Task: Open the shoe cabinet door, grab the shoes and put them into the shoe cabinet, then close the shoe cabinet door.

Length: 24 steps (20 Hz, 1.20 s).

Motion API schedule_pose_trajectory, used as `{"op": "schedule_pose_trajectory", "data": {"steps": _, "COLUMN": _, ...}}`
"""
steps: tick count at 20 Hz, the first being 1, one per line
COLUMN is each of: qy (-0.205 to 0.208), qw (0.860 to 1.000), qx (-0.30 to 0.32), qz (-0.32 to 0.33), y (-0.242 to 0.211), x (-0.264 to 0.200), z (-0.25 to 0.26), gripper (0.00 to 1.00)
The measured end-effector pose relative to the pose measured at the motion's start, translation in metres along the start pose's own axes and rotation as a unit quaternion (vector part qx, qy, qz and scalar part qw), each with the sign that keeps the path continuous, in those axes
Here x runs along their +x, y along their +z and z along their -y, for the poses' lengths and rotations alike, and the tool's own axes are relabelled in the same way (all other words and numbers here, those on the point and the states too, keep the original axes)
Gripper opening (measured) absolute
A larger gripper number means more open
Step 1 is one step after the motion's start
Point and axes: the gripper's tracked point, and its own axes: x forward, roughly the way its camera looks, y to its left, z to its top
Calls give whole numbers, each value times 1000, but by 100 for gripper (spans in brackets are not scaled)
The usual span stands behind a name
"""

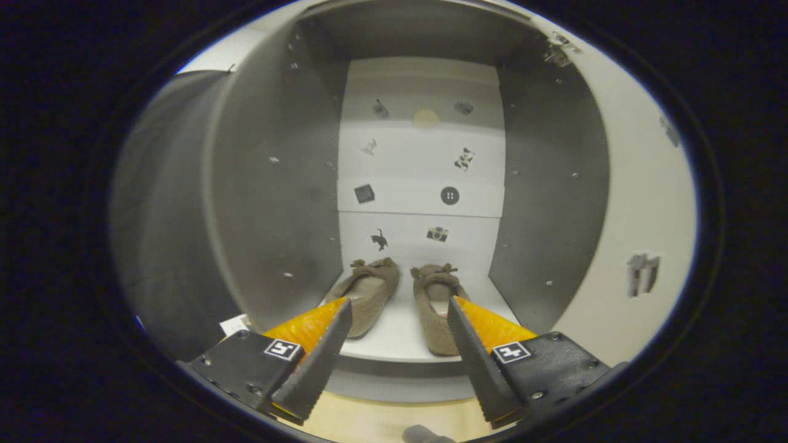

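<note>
Two brown suede flat shoes with bows lie side by side on the white bottom shelf [400, 335] of the open shoe cabinet. The left shoe [369, 295] lies just beyond my left finger and the right shoe [434, 307] just beyond my right finger. My gripper [400, 306] stands open in front of the shelf's front edge, with nothing between its fingers. The cabinet door [166, 227] is swung open to the left. The cabinet's white back wall [422, 160] carries small stickers.
Grey side walls [277, 184] close in the cabinet's compartment on both sides. A white cabinet front [640, 221] with a dark handle [642, 274] lies to the right. Pale wooden floor [375, 421] shows below the fingers.
</note>
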Motion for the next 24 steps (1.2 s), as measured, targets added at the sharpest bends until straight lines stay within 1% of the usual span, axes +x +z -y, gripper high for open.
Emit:
{"op": "schedule_pose_trajectory", "data": {"steps": 1, "qy": 4, "qw": 1000, "qx": 2, "qz": 12, "y": 5, "x": -23, "z": -3, "gripper": 100}}
{"op": "schedule_pose_trajectory", "data": {"steps": 3, "qy": 17, "qw": 999, "qx": 4, "qz": 28, "y": 6, "x": -69, "z": -9, "gripper": 100}}
{"op": "schedule_pose_trajectory", "data": {"steps": 7, "qy": 38, "qw": 998, "qx": -13, "qz": 43, "y": -4, "x": -157, "z": -8, "gripper": 100}}
{"op": "schedule_pose_trajectory", "data": {"steps": 10, "qy": 56, "qw": 998, "qx": -9, "qz": 35, "y": -24, "x": -220, "z": -5, "gripper": 100}}
{"op": "schedule_pose_trajectory", "data": {"steps": 14, "qy": 67, "qw": 998, "qx": -3, "qz": 22, "y": -48, "x": -283, "z": 17, "gripper": 100}}
{"op": "schedule_pose_trajectory", "data": {"steps": 17, "qy": 65, "qw": 998, "qx": 0, "qz": 15, "y": -57, "x": -321, "z": 46, "gripper": 100}}
{"op": "schedule_pose_trajectory", "data": {"steps": 19, "qy": 52, "qw": 998, "qx": 16, "qz": 16, "y": -57, "x": -338, "z": 78, "gripper": 100}}
{"op": "schedule_pose_trajectory", "data": {"steps": 21, "qy": 30, "qw": 999, "qx": 28, "qz": 27, "y": -54, "x": -353, "z": 119, "gripper": 100}}
{"op": "schedule_pose_trajectory", "data": {"steps": 24, "qy": 5, "qw": 999, "qx": 36, "qz": 40, "y": -49, "x": -366, "z": 178, "gripper": 100}}
